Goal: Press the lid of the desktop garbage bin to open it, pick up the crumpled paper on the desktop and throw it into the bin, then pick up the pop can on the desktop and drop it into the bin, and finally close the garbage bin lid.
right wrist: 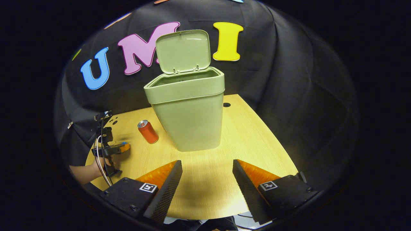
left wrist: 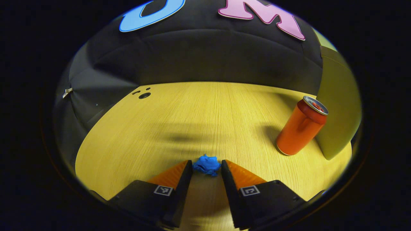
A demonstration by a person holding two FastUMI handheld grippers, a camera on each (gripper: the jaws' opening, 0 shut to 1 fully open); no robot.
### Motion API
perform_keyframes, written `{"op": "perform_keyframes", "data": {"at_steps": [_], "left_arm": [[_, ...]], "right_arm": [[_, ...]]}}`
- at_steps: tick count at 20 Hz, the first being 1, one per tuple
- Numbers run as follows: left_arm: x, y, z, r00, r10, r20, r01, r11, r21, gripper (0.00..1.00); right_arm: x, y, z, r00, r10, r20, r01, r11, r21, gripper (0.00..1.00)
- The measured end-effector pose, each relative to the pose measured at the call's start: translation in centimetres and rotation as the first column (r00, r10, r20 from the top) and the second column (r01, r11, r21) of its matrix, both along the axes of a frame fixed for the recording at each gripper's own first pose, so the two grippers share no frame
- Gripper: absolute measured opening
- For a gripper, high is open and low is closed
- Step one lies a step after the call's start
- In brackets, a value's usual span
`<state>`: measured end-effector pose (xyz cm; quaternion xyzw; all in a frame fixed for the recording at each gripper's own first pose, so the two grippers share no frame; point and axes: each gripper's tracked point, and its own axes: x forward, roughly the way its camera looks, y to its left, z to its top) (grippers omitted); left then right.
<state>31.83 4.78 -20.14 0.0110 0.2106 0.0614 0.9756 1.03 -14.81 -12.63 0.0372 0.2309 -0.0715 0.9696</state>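
Gripping crumpled paper (left wrist: pixel 207 165) between its fingertips, the left claw (left wrist: pixel 207 166)

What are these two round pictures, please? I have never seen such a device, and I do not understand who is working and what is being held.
No robot is here. A person holds a two-finger gripper in each hand, and a camera rides on each one, looking forward along its fingers.

The left gripper view shows the left gripper low over the wooden table. A blue crumpled paper sits between its fingertips; I cannot tell if both already press on it. An orange pop can stands beside the green garbage bin.

The right gripper view looks from farther back. The right gripper is open and holds nothing. The bin's lid stands open. At the left you see the person's hand holding the other gripper.
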Motion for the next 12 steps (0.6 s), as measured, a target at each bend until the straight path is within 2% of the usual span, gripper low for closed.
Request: {"op": "perform_keyframes", "data": {"at_steps": [6, 7, 9, 11, 12], "left_arm": [[0.2, 0.4, 0.4, 0.999, 0.02, 0.045, -0.018, 0.999, -0.035, 0.41], [0.2, 0.5, 0.6, 0.998, 0.022, 0.053, -0.02, 0.999, -0.042, 0.42], [-0.1, 0.7, 1.1, 0.997, 0.028, 0.069, -0.027, 0.999, -0.029, 0.37], [-0.4, 0.6, 2.3, 0.995, 0.018, 0.1, -0.018, 1.0, -0.007, 0.41], [-0.6, 0.5, 3.1, 0.993, 0.01, 0.117, -0.01, 1.0, 0.005, 0.39]], "right_arm": [[-0.2, -0.1, -0.6, 1.0, 0.007, -0.015, -0.007, 1.0, 0.009, 0.99], [-0.2, -0.2, -0.7, 1.0, 0.006, -0.016, -0.006, 1.0, 0.01, 0.99], [-0.3, -0.2, -0.8, 1.0, 0.007, -0.016, -0.007, 1.0, 0.008, 0.99], [-0.1, -0.1, -0.9, 1.0, 0.013, -0.018, -0.013, 1.0, 0.006, 0.99], [-0.2, 0.1, -1.0, 1.0, 0.018, -0.018, -0.018, 1.0, 0.006, 0.99]]}}
